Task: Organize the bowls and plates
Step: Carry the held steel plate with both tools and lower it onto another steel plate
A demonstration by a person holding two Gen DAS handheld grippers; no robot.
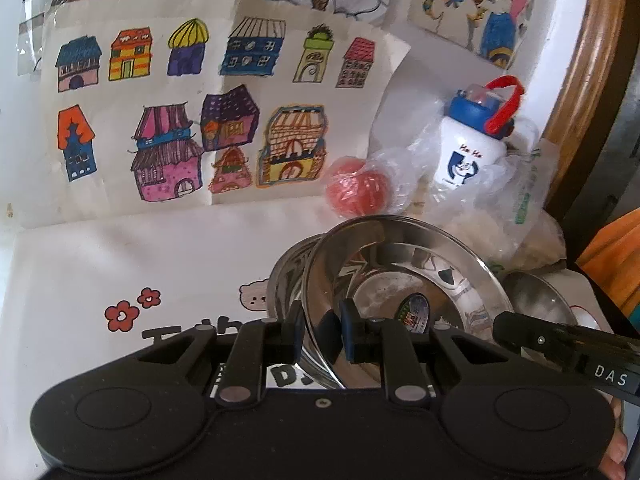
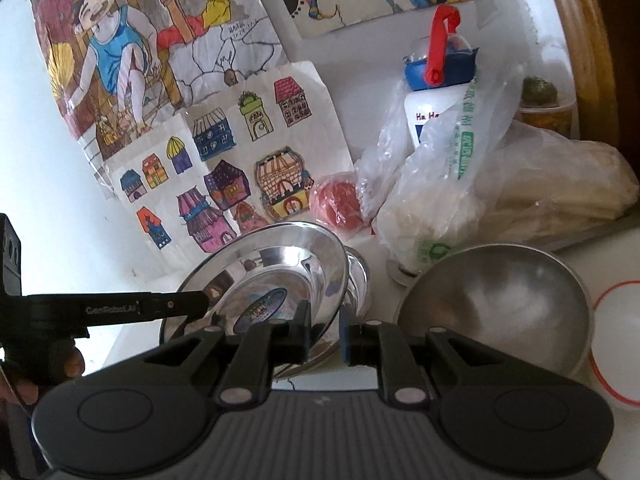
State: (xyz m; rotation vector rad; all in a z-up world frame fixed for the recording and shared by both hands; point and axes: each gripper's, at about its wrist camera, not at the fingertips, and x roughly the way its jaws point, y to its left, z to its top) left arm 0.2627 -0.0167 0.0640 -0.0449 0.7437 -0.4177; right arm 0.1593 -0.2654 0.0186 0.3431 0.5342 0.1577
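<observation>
A: The left tool, matte black with blue pads, is clamped on the polished steel plate, tilted against a steel bowl.

B: And the right tool?

A: Slightly parted, gripping nothing, beside a brushed round bowl on the white counter.

- Left matte-black plastic two-finger gripper: blue pads, silver pivot screws, two round discs on its body.
- Right matte-black gripper: ribbed grey centre panel, white "DAS" lettering along its finger.
- Bare fingers wrap the left handle, marked "GenRobot.AI".
</observation>
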